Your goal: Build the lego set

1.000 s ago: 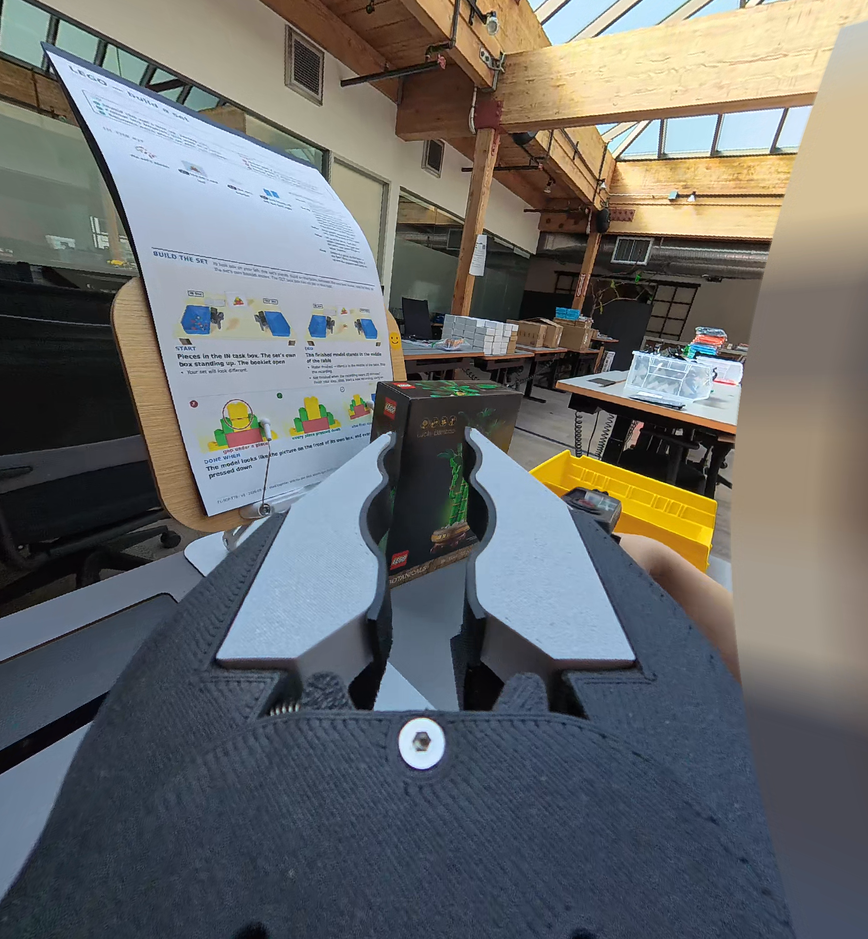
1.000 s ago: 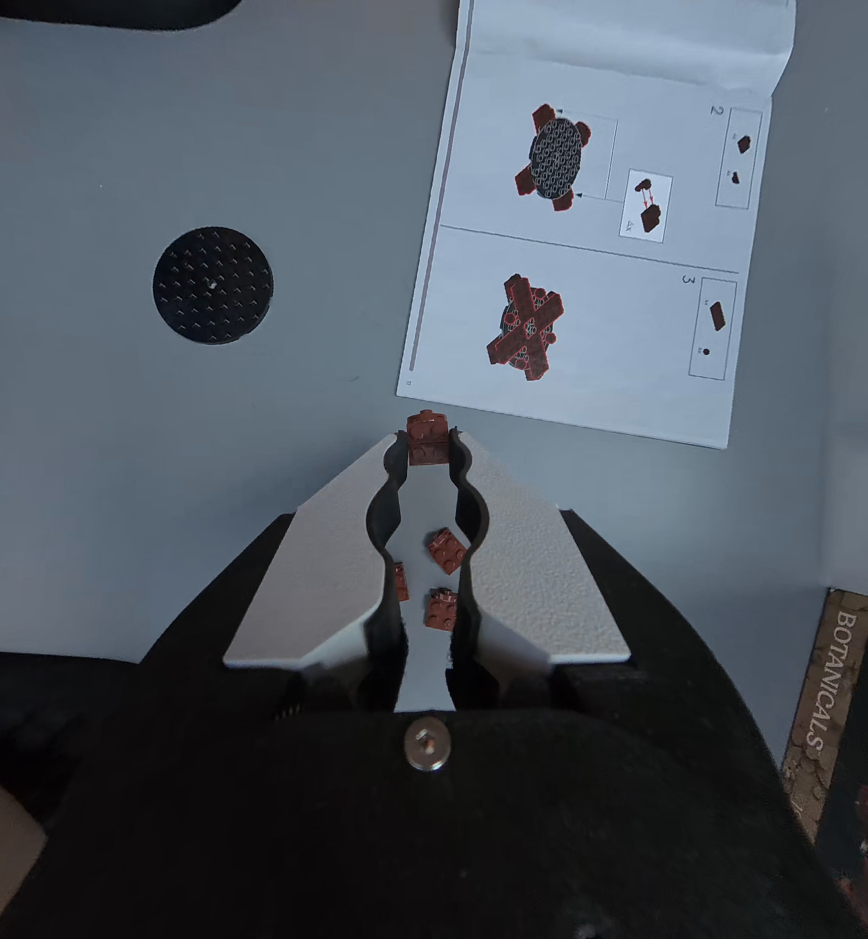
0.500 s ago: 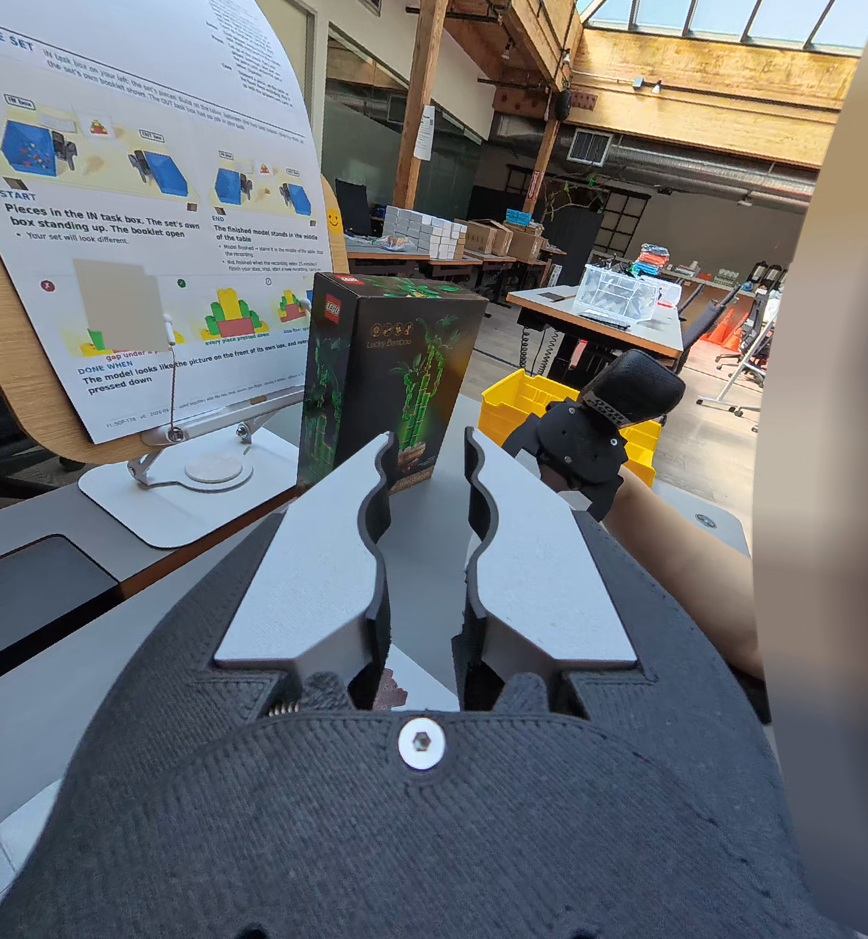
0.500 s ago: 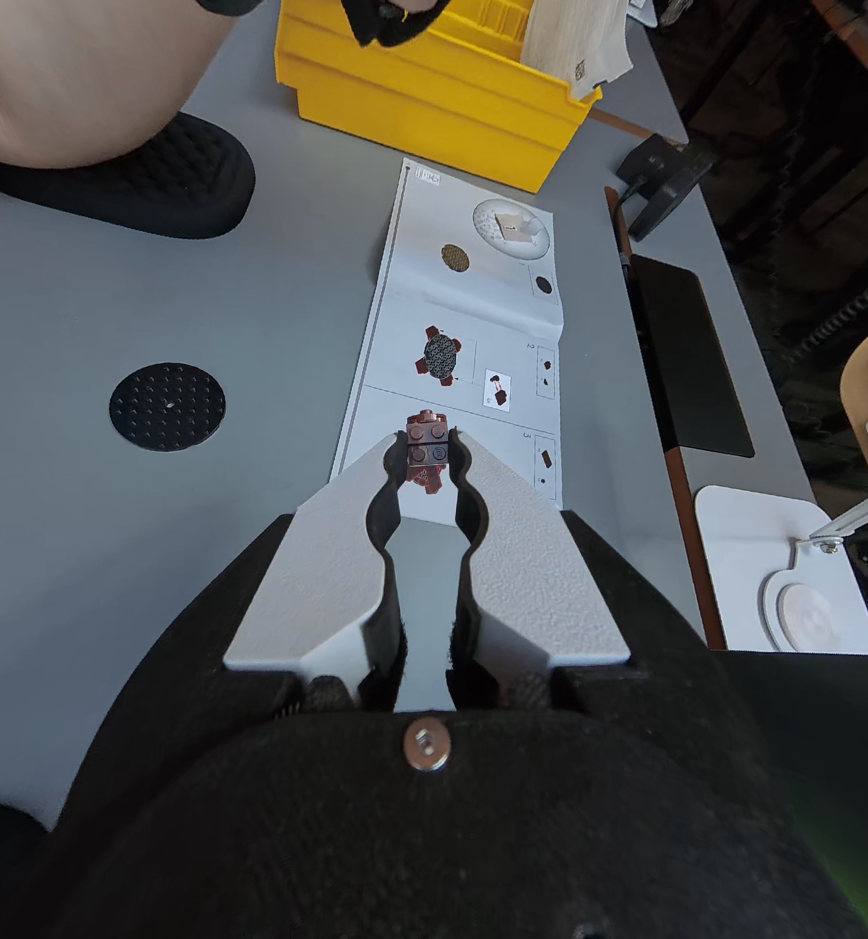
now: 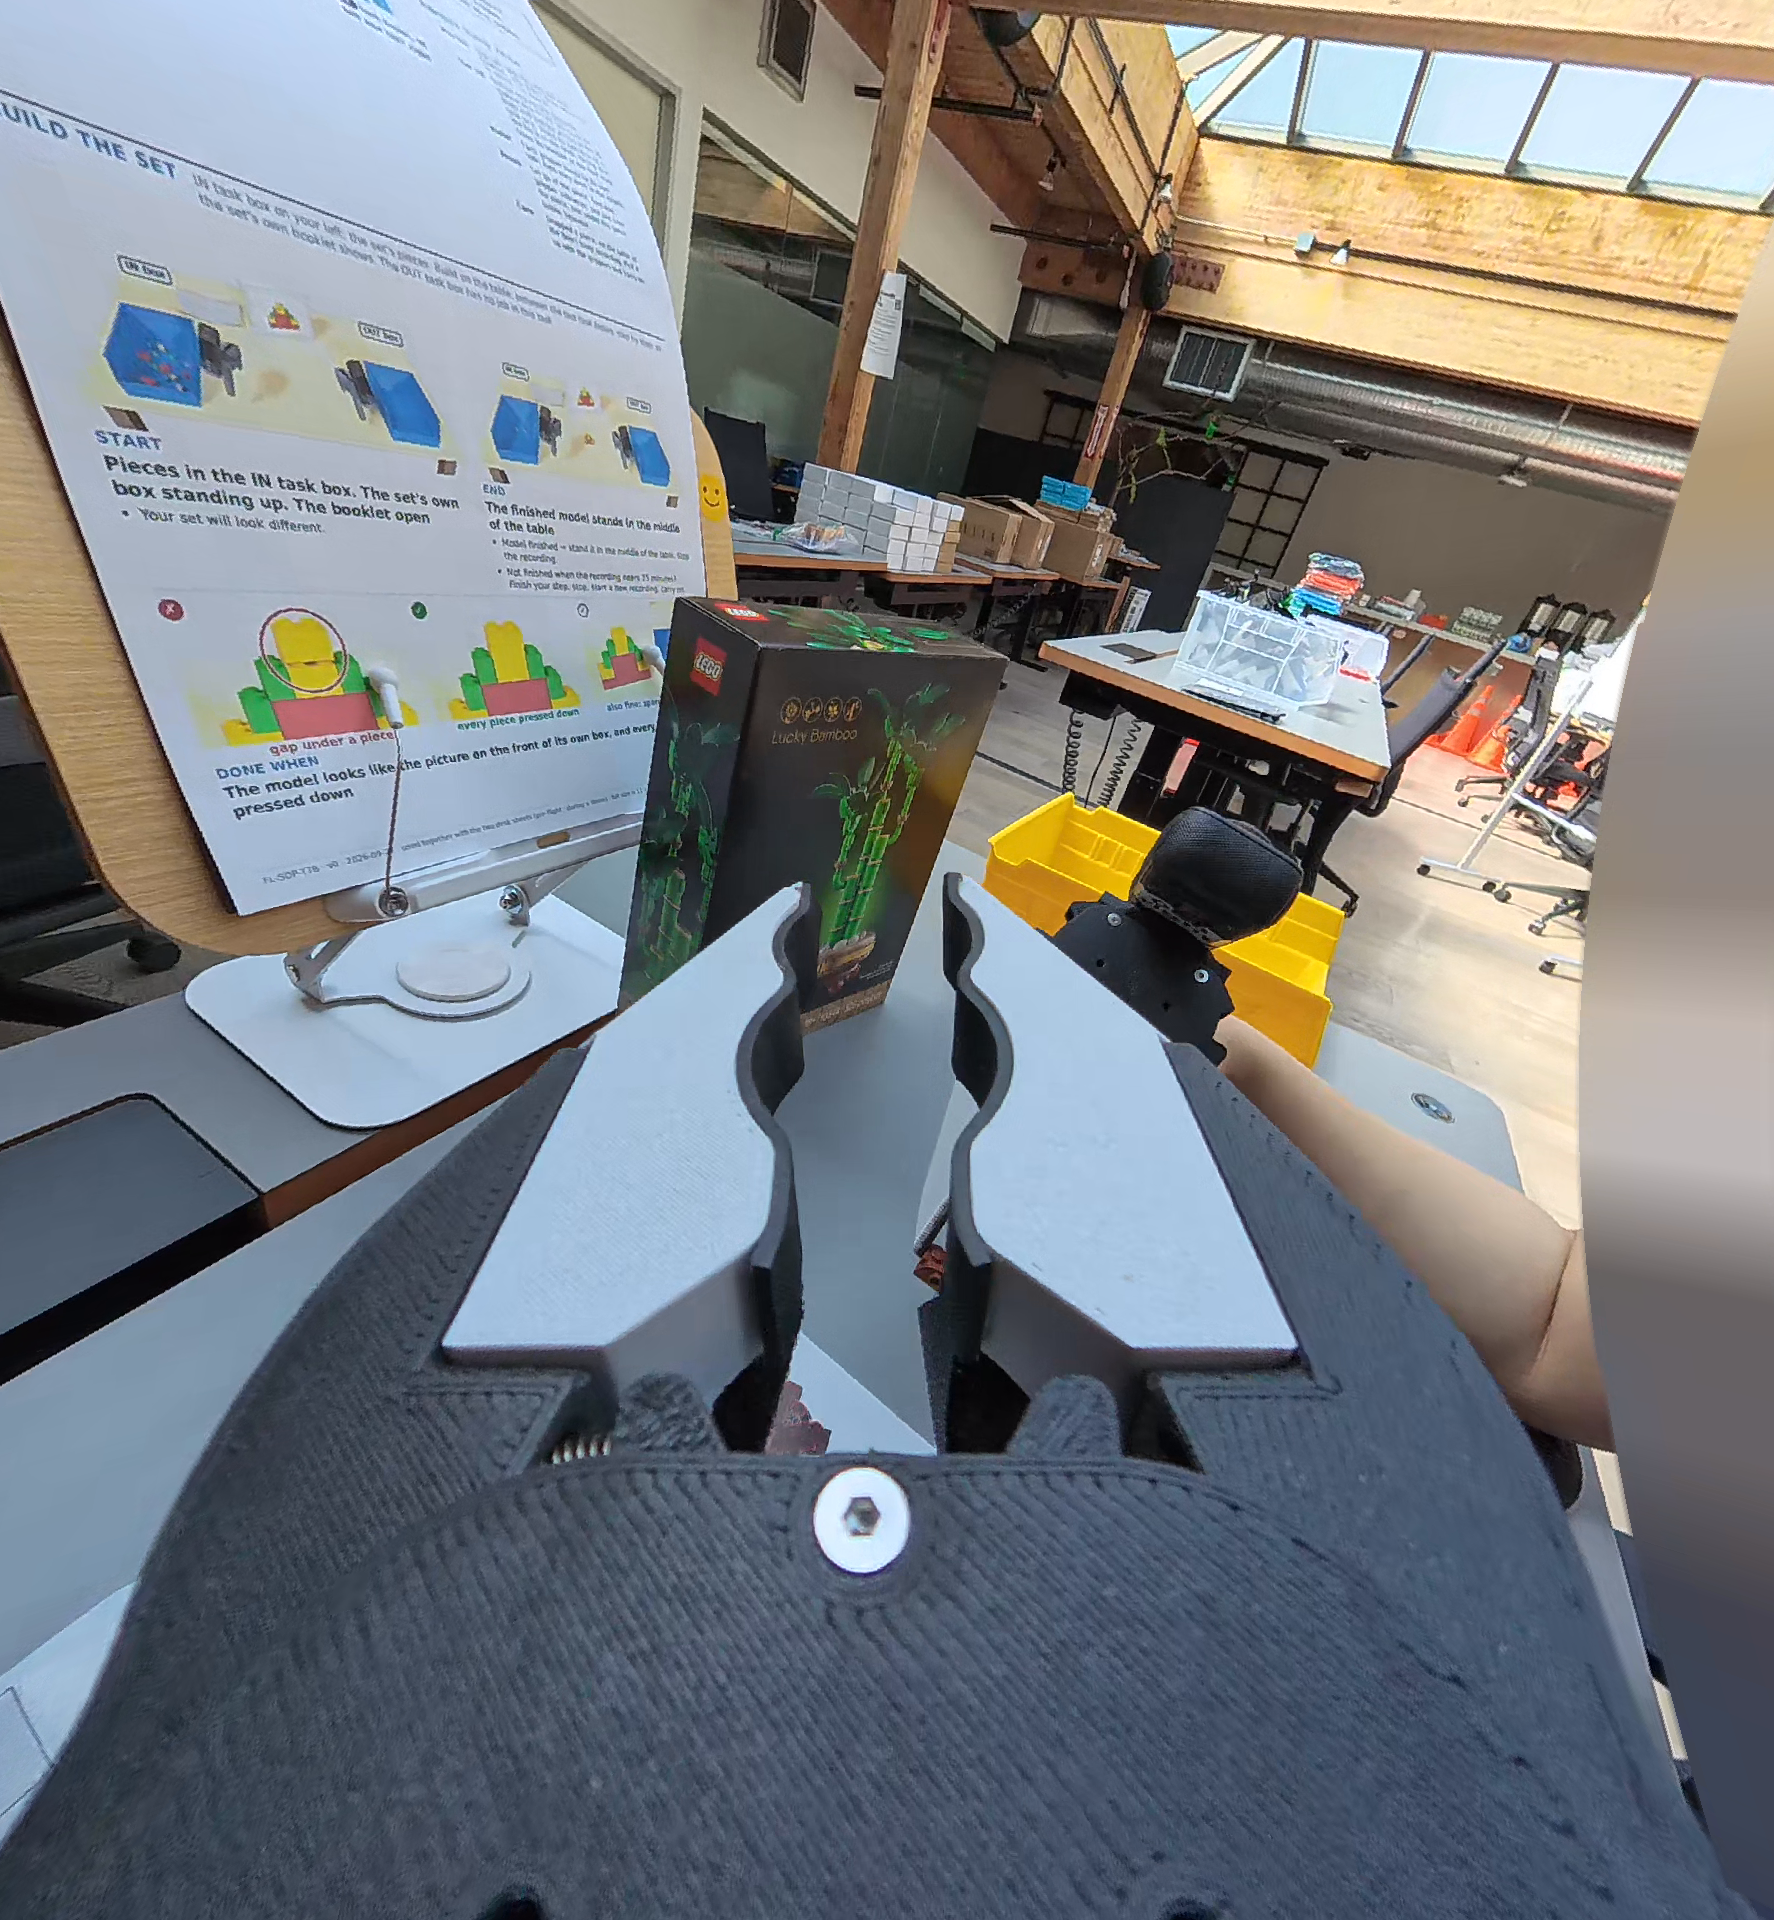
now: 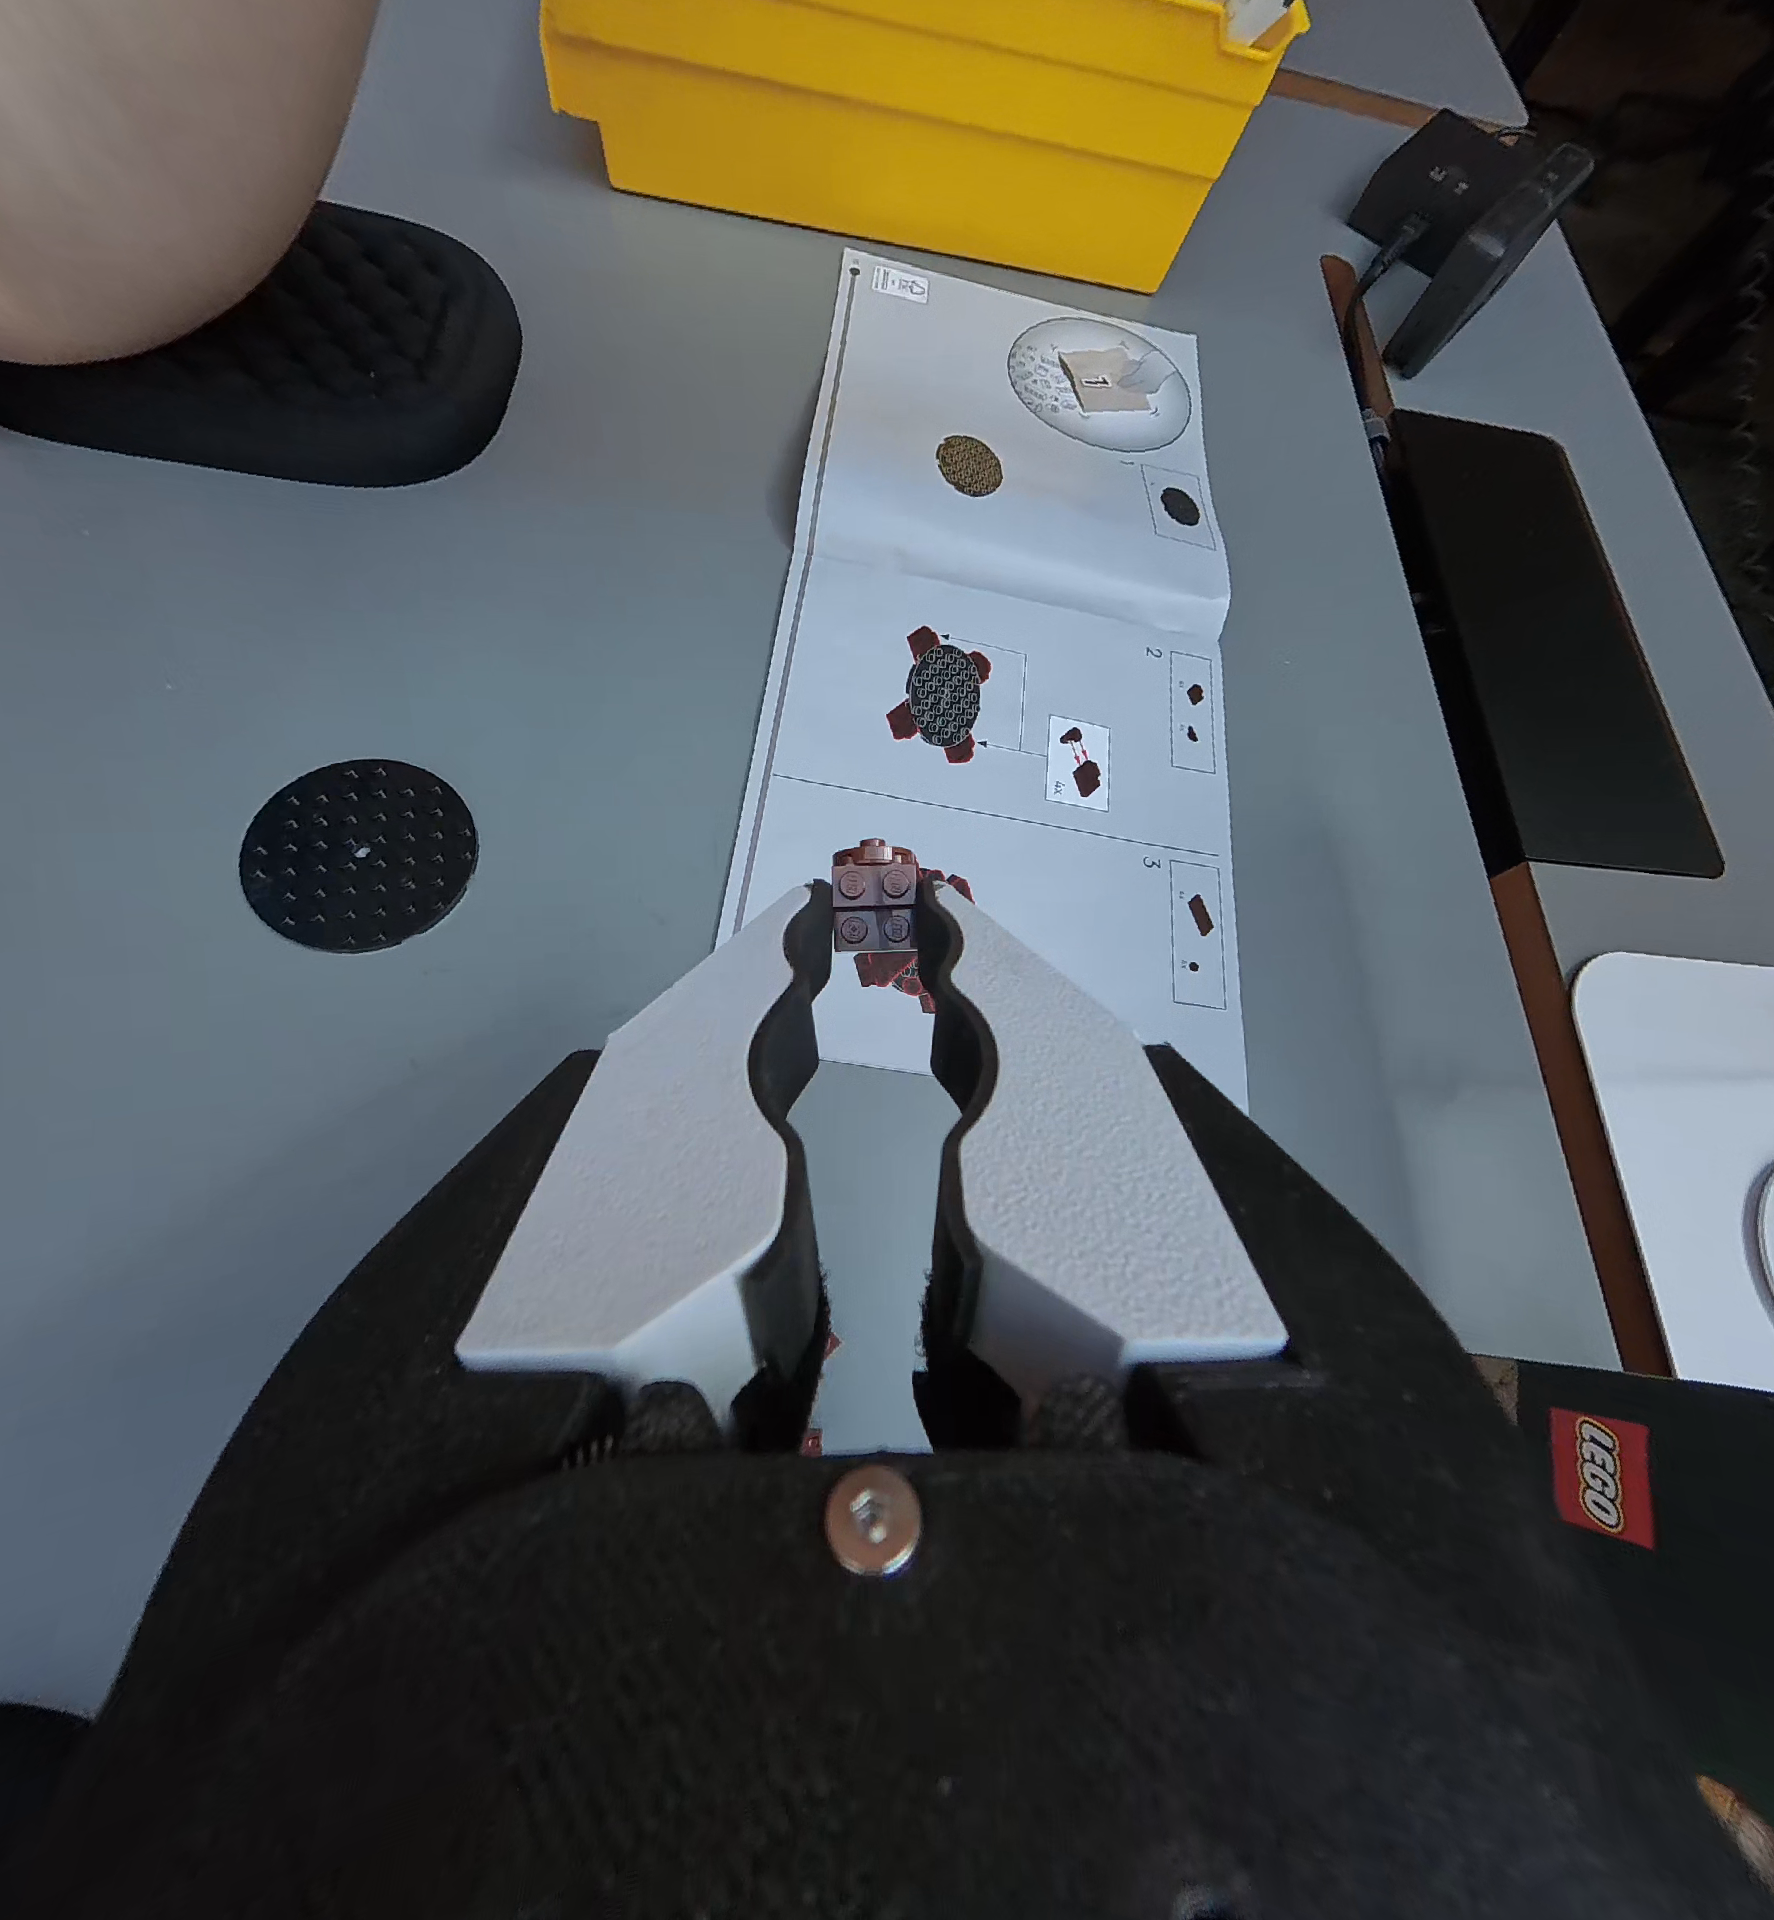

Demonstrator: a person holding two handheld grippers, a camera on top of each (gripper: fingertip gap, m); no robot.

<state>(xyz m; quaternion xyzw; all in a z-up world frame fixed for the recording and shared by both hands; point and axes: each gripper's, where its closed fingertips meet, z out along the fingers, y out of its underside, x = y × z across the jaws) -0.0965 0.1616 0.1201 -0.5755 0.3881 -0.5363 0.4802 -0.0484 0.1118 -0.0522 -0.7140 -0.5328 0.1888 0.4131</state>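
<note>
My right gripper (image 6: 872,912) is shut on a small reddish-brown brick (image 6: 872,883) and holds it above the open instruction booklet (image 6: 1008,675). A black round studded plate (image 6: 358,854) lies on the grey table to the left of the booklet. My left gripper (image 5: 875,902) is open and empty, raised over the table and pointing at the upright dark set box (image 5: 821,790). The right gripper's black body (image 5: 1174,935) and a forearm show to its right. Small brown pieces (image 5: 930,1262) peek out between the left fingers.
A yellow bin (image 6: 914,125) stands past the booklet. A task sheet on a wooden stand (image 5: 322,468) with a white base (image 6: 1714,1143) is beside the box. A black pad (image 6: 1548,644) lies at the table's right edge. The left gripper's body (image 6: 239,343) rests far left. To the black round studded plate (image 6: 358,854): right tips about 15 centimetres, left tips about 30 centimetres.
My right gripper has lifted and tilted forward with the brick, from looking straight down to looking along the table. My left gripper has dipped and swung towards the box.
</note>
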